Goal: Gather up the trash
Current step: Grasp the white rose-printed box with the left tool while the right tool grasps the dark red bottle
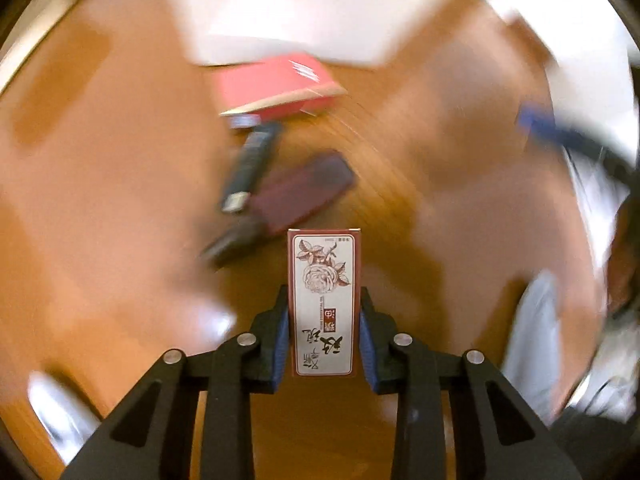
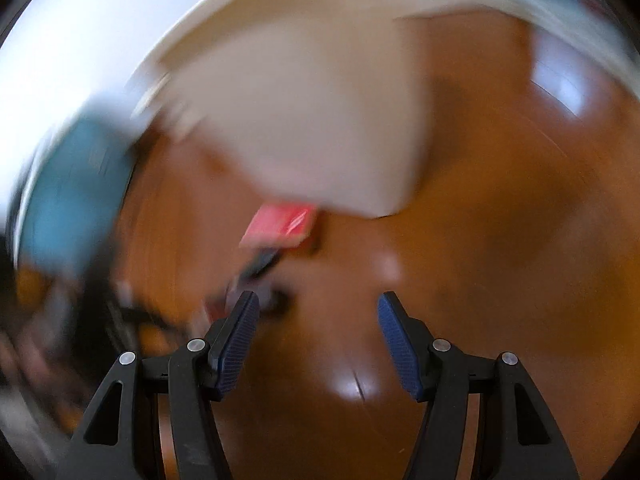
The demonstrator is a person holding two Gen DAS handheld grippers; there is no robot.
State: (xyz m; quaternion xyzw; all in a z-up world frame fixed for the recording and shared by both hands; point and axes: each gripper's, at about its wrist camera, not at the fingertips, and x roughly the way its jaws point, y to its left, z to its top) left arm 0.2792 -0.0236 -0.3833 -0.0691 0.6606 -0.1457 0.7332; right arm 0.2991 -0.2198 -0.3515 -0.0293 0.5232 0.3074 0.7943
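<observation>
My left gripper [image 1: 324, 300] is shut on a small white carton [image 1: 323, 280] with a red border and a rose drawing, held upright between the blue pads above the brown wooden table [image 1: 120, 220]. Beyond it on the table lie a red box [image 1: 276, 88], a black remote-like stick [image 1: 254, 164] and a dark maroon case [image 1: 308, 192], all blurred. My right gripper [image 2: 318, 308] stands open over the table [image 2: 500, 260] with nothing between its fingers. In the right wrist view the red box [image 2: 280, 226] lies ahead, with dark blurred items [image 2: 256, 276] by the left fingertip.
A large white sheet or box [image 1: 288, 12] lies at the far side of the table, seen also as a pale shape [image 2: 312, 128]. A blue-teal object [image 2: 76, 196] sits at the left. A blue and dark object [image 1: 560, 136] is at the right edge.
</observation>
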